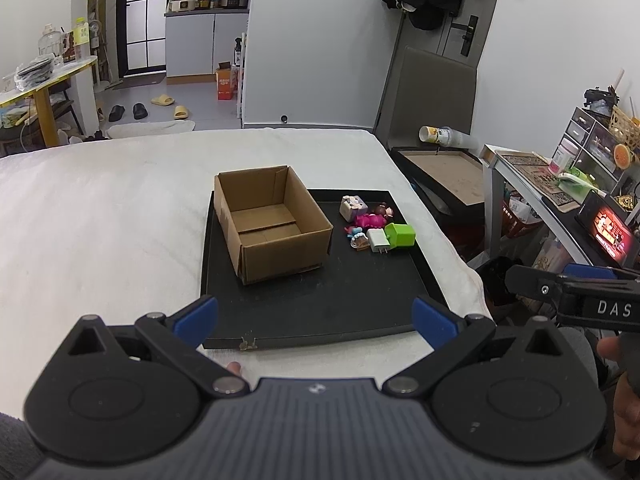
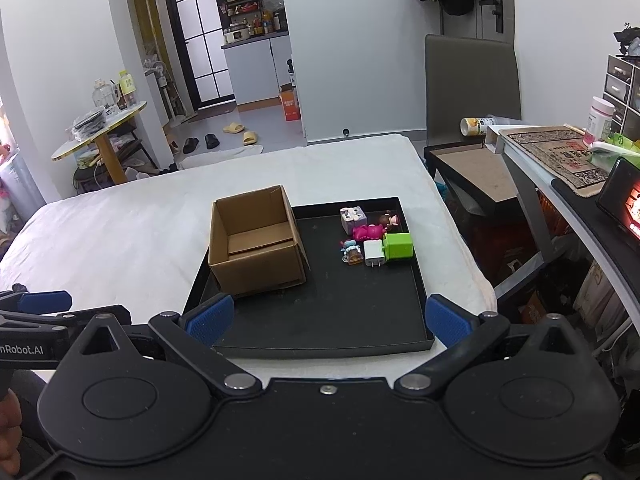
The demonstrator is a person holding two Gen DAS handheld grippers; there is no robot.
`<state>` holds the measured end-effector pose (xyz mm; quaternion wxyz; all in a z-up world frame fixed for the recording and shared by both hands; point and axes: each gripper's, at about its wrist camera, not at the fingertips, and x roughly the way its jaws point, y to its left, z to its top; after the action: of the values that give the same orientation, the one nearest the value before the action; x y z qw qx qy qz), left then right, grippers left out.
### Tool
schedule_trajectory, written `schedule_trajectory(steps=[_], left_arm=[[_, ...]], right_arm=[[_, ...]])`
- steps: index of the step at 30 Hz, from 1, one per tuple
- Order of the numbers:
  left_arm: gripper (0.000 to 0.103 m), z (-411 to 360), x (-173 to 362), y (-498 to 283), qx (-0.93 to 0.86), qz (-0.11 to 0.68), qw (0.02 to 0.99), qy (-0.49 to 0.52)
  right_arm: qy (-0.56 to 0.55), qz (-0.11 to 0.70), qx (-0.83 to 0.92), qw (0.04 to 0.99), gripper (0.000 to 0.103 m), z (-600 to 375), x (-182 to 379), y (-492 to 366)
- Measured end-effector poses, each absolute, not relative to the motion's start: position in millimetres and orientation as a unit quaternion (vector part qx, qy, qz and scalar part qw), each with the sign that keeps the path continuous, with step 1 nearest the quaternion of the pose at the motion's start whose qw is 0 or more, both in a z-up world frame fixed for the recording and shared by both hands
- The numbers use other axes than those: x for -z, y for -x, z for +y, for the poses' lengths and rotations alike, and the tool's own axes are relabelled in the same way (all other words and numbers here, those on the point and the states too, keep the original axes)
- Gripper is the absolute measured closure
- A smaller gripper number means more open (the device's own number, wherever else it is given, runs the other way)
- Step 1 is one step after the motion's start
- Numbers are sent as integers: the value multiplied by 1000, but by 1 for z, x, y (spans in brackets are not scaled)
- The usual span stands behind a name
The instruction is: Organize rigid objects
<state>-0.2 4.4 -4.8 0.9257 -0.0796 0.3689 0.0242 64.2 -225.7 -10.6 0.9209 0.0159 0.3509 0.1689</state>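
Small rigid toys and chargers clustered on a black tray, beside an open box.

Clustered at 2 o'clock on the shallow black rectangular tray (image 2: 416, 280): glossy lime-green cube charger (image 2: 398, 245) touching white two-prong plug adapter (image 2: 374, 253), magenta plastic figure (image 2: 366, 232), pale lilac block toy (image 2: 353, 218), small blue-bowed keychain charm (image 2: 350, 251). At 10 o'clock, empty brown cardboard box (image 2: 256, 240), flaps up. Tray on white bedcover (image 2: 120, 232). Left gripper (image 1: 314, 320) and right gripper (image 2: 326, 318) spread wide at 6 o'clock, holding nothing.
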Motion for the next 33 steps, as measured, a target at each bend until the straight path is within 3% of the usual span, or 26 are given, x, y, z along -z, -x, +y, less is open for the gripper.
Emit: schedule_trajectory(steps=[33], left_arm=[[0,2,6,0,-22,374,923,85]], right_arm=[[-12,353,-176,919,0,-226,12,-64]])
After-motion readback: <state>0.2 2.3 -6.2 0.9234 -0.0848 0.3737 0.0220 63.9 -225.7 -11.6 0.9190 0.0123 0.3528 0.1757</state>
